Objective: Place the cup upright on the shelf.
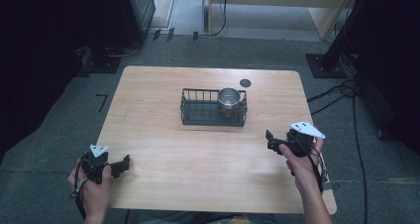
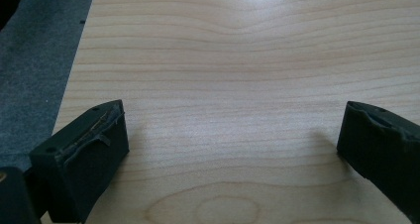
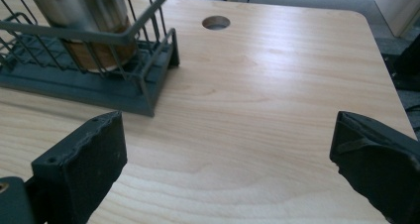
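The steel cup (image 1: 229, 99) is seen seated upright in the right end of the wire basket (image 1: 198, 116) at frame centre, placement judged done; left tool (image 1: 124, 163) and right tool (image 1: 269, 137) are held released, empty, well apart from it over the desk (image 1: 198, 164).

Steel cup standing in a wire basket at the middle of the bench

The cup (image 1: 229, 101) is a shiny metal cylinder, upright, mouth open upward, with a brownish band showing low on its wall through the wires. It stands in the right end of the dark, rectangular wire basket (image 1: 198, 110), close against the end rail. The basket sits flat on the bench (image 1: 158, 135), its left part bare
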Motion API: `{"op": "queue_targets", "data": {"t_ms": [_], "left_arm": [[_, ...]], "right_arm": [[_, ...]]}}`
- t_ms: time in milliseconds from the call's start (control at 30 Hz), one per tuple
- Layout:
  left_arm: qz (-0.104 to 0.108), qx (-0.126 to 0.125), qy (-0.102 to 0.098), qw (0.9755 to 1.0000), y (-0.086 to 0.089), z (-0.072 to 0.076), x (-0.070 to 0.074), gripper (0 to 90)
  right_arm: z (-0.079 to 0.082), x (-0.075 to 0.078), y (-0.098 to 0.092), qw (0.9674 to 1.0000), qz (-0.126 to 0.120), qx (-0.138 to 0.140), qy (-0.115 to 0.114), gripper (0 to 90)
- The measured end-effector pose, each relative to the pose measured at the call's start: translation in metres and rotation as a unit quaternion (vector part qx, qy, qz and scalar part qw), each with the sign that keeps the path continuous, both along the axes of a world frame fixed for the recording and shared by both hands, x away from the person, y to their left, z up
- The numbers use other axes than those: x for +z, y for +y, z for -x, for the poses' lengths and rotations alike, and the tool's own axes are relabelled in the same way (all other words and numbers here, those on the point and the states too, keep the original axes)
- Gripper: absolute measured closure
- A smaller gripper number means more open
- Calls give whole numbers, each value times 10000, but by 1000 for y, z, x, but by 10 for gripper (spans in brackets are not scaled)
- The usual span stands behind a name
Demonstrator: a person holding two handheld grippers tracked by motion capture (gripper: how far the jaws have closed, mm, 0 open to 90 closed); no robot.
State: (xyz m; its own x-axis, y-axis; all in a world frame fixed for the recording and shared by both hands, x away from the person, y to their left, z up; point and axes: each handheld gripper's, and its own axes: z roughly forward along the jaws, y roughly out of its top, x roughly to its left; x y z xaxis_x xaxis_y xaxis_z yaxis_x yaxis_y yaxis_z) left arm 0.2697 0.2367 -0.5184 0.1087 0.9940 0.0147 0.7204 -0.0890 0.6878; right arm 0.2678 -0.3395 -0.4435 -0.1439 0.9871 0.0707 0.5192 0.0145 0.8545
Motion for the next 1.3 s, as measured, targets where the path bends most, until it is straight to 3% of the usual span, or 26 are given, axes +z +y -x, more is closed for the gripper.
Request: {"op": "queue_targets", "data": {"t_ms": [233, 800, 933, 1300], "left_arm": [[1, 0, 0, 10000, 0, 0, 0, 0], [-1, 0, -1, 10000, 0, 0, 0, 0], [1, 0, -1, 10000, 0, 0, 0, 0], [5, 7, -8, 10000, 0, 0, 0, 0]], "right_arm": [[15, -11, -18, 9997, -79, -191, 101, 10], [48, -47, -48, 9979, 29, -490, 419, 8], [55, -56, -53, 9968, 146, -568, 548, 8], [70, -76, -66, 9928, 176, -804, 866, 0]]}}
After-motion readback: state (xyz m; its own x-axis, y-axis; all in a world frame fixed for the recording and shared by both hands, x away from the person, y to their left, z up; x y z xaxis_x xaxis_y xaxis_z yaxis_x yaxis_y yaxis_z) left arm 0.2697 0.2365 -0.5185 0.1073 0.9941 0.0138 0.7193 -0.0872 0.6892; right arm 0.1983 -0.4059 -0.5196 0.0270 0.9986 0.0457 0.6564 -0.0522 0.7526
